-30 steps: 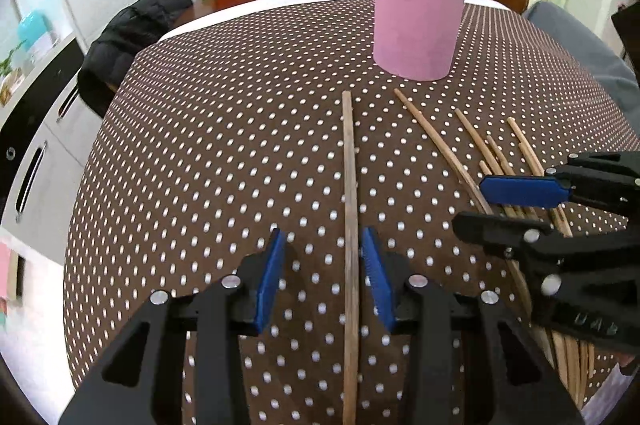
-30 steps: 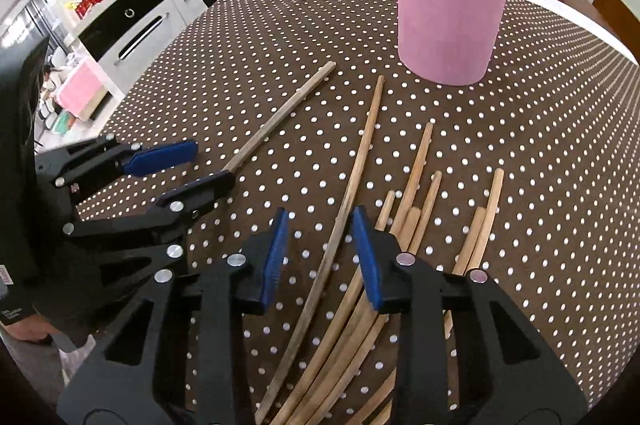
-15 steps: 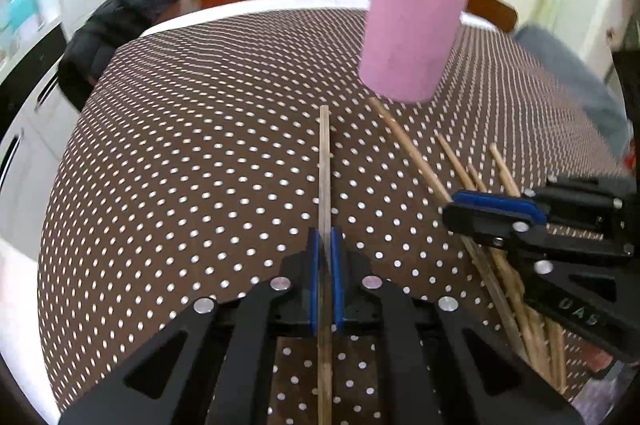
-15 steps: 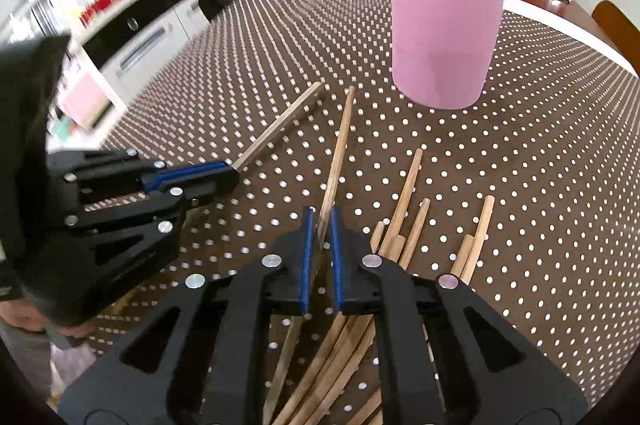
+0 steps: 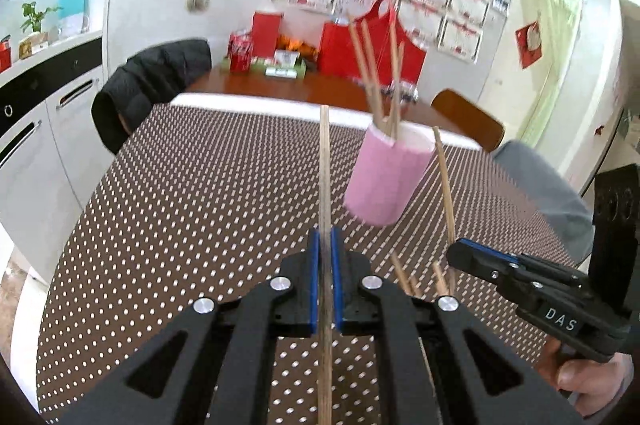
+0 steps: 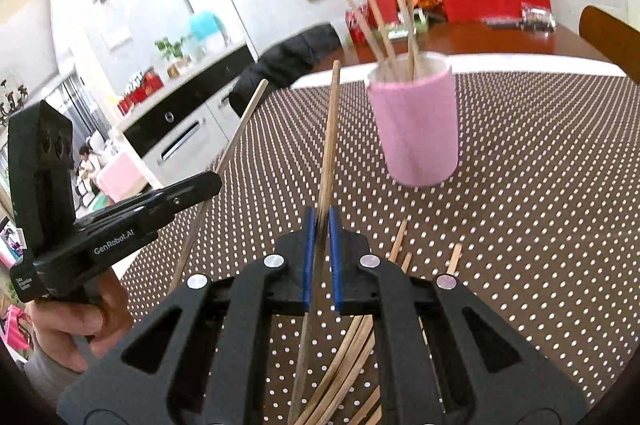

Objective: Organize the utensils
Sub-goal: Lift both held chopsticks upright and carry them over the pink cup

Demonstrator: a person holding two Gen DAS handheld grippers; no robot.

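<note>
The desk (image 6: pixel 560 185) under its dotted cloth carries the pink holder (image 6: pixel 416 129), which already has several chopsticks standing in it. Nearer than the holder, a loose pile of chopsticks (image 6: pixel 352 345) is left on the cloth. The left gripper (image 5: pixel 325 277) has its jaws clamped on one chopstick (image 5: pixel 324 165), and the right gripper (image 6: pixel 319 257) pinches another chopstick (image 6: pixel 330 129); both point toward the holder. Each long stick could pivot in so narrow a pinch, miss the holder's mouth, clash with the other, or knock the holder over.
</note>
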